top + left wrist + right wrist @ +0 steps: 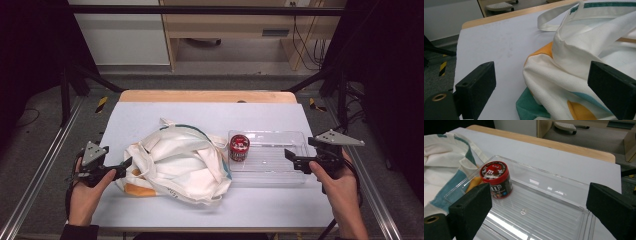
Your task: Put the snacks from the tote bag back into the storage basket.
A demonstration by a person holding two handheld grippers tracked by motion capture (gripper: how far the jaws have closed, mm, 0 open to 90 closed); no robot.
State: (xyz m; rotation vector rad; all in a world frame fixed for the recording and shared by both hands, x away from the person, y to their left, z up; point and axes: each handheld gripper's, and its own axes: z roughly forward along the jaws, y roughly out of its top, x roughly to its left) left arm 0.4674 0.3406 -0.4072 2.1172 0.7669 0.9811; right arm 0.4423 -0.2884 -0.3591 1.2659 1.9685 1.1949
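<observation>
A crumpled cream tote bag (175, 165) with teal and orange patches lies on the white table top, its handles (172, 125) flopped toward the back. My left gripper (127, 167) stands open at the bag's left edge; in the left gripper view the cloth (564, 70) lies between the wide-apart jaws. To the bag's right sits a clear plastic tray (280, 172) holding a small red-lidded candy tub (239, 148) in its left end. My right gripper (290, 157) is open at the tray's right rim, and the tub (496, 180) shows beyond its left jaw.
The white sheet (150, 112) covers a wooden table whose far edge (205, 96) shows bare wood. Metal frame rails (40, 165) run along both sides. Cabinets and cables stand beyond the table.
</observation>
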